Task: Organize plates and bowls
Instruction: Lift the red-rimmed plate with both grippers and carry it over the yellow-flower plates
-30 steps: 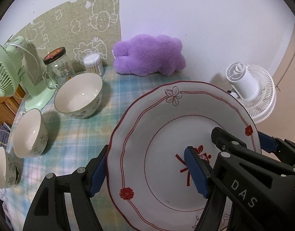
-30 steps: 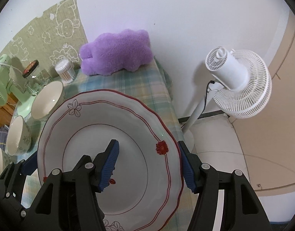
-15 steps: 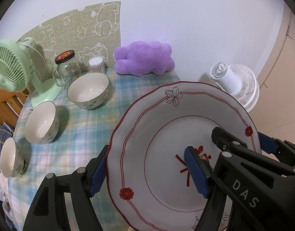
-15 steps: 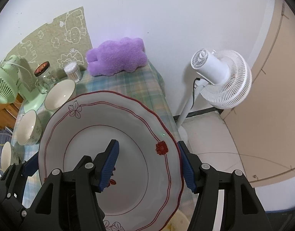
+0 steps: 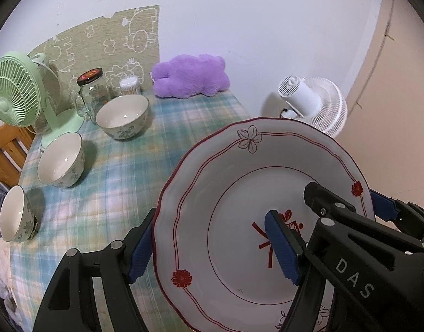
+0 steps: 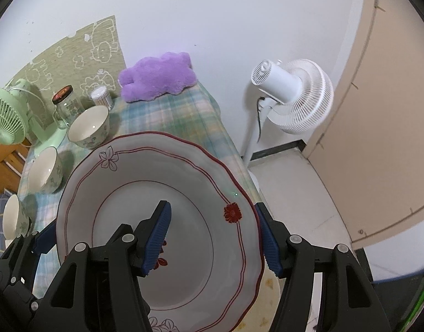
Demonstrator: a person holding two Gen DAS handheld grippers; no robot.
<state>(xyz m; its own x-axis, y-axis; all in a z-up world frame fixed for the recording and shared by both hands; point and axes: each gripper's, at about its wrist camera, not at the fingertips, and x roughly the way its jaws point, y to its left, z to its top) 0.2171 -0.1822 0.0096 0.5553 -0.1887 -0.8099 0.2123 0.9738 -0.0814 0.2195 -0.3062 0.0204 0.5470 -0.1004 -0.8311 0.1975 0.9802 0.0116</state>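
While carrying the plate [image 5: 239,193] clear of the table [image 5: 184,127], clamping it from both sides at once. Pinching its left rim with the left hand-held gripper [image 5: 209,246], jaws closed only as far as the rim allows, one blue pad behind the edge and the other pressing on the painted face. Pinching the opposite rim the same way with the right hand-held gripper [image 6: 213,239], one pad on the face and one outside the edge by the red flower. Holding the plate tilted, face toward both cameras, right between the fingers.

Judging the task as barely begun. Leaving three bowls standing apart rather than nested, all ahead and to the left of the left hand-held gripper: the large bowl [image 5: 122,120] farthest ahead, the middle bowl [image 5: 60,163] nearer, the small bowl [image 5: 14,217] nearest and far out to the left. Seeing no stack of plates anywhere in either view.

Probably needing next to set this plate down on open cloth ahead, then to gather the bowls by size. Not claiming where the plate is meant to go.
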